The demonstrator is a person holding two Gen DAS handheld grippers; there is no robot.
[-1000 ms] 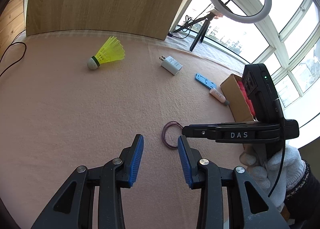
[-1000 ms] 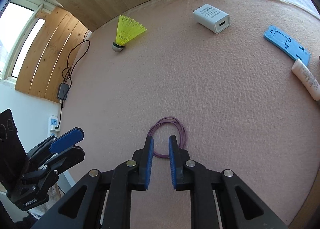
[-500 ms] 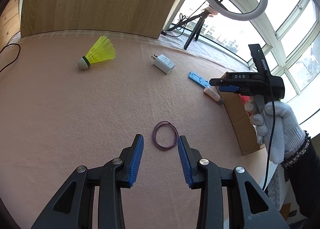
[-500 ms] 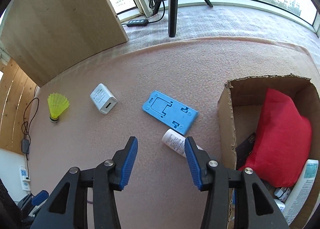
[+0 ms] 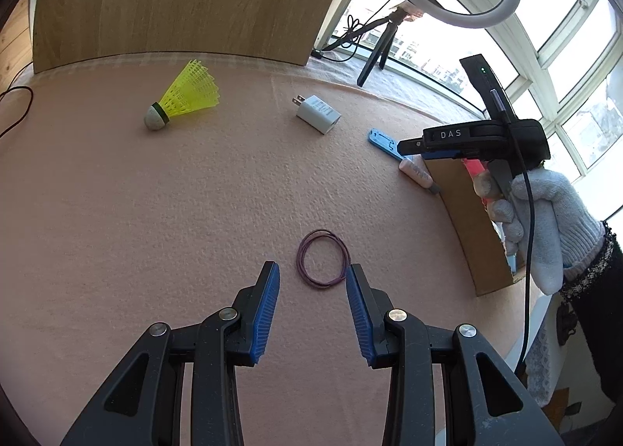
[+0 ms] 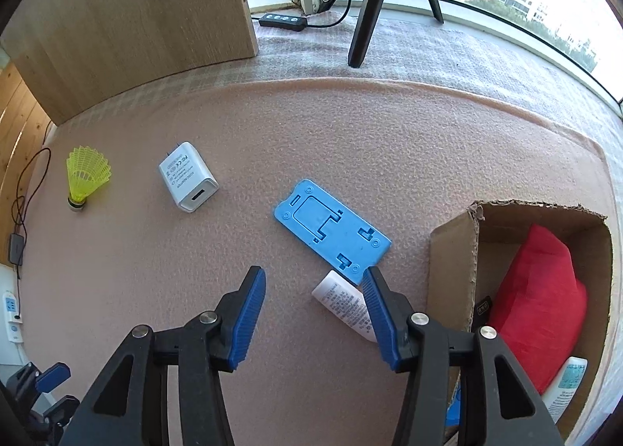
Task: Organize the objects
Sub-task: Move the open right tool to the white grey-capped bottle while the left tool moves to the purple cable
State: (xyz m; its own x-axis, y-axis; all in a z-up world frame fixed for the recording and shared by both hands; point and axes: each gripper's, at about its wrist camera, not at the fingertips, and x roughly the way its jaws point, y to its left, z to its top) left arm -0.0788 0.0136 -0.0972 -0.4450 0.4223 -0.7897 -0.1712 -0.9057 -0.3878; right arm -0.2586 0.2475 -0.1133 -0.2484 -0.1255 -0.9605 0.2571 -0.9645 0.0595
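Lining up my right gripper point(image 6: 313, 313), jaws wide and empty, over the small white tube point(image 6: 344, 308) lying just beside the cardboard box point(image 6: 453, 251) (already part-filled). Next I'd drop lower and centre on it. My left gripper point(image 5: 312, 304), also spread, hangs near the purple hair band point(image 5: 322, 257).

Read "DAS" in white letters on the black side of the right gripper point(image 5: 405, 148), above the cardboard box point(image 5: 467, 212). Saw small grey print with marks on the white charger point(image 6: 187, 177), left of the box, but too small to read. Saw lines of fine print on the white tube point(image 6: 344, 304) just beside the box, and a teal label on the white bottle point(image 6: 564, 383) inside it; both unreadable.
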